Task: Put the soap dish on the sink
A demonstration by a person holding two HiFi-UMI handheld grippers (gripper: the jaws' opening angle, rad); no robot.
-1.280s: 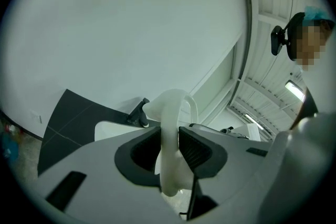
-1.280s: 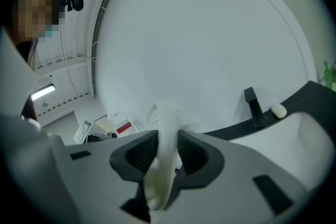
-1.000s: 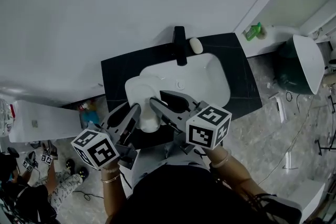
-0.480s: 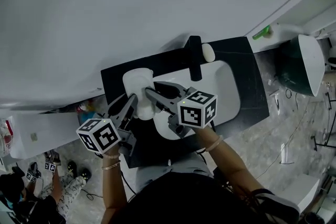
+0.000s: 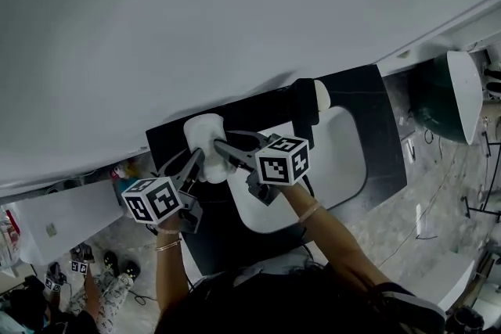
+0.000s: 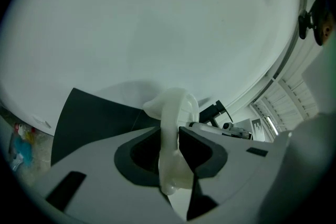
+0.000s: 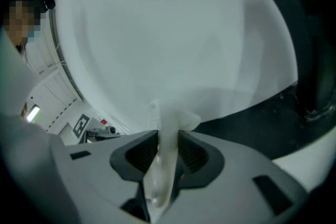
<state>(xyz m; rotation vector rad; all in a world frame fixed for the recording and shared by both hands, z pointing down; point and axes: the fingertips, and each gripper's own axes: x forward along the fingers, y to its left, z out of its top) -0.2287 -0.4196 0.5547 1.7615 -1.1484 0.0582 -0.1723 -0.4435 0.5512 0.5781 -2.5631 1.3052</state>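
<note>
The white soap dish [image 5: 205, 138] hangs over the back left corner of the black counter [image 5: 176, 238], close to the white wall. Both grippers hold it, one on each side. My left gripper [image 5: 196, 159] comes in from the lower left, shut on the dish's rim [image 6: 174, 113]. My right gripper [image 5: 222, 146] comes in from the right, shut on the opposite rim [image 7: 169, 128]. The white basin [image 5: 333, 160] lies to the right of the dish. Whether the dish touches the counter is hidden by the jaws.
A black faucet [image 5: 305, 102] stands at the basin's back edge, with a white bar of soap [image 5: 322, 94] beside it. A dark green bin with a white lid [image 5: 446, 90] stands at the far right. A white box [image 5: 55, 227] sits on the floor at the left.
Both grippers have carried the soap dish from over the basin's front to the back left of the counter, lower and nearer the wall. Both grips are unchanged.
</note>
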